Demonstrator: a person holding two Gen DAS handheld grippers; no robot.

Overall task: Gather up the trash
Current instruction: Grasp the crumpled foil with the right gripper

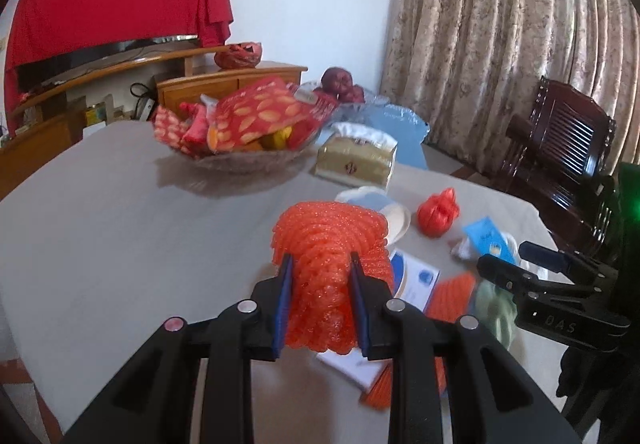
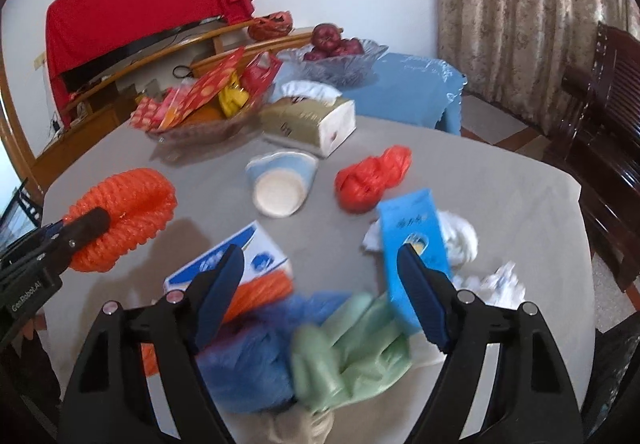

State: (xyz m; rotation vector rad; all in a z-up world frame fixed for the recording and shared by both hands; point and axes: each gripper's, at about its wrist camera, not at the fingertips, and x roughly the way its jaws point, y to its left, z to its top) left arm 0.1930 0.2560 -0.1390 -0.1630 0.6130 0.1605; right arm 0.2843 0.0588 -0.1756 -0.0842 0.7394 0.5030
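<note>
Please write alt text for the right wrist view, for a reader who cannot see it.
The open right tool hovers over a blue bag and a green bag on a grey table. At left, the left tool grips an orange foam net; a paper cup lies beyond.

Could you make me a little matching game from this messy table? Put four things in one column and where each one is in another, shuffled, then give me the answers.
Things:
1. orange foam fruit net
2. crumpled green plastic bag
3. dark red apples
4. gold tissue box

Places:
A. in the clear glass dish at the far end
B. beside the glass bowl of red snack packets
C. pinched between the left gripper's jaws
D. on the table just below the open right gripper

Pairs: 1-C, 2-D, 3-A, 4-B
</note>
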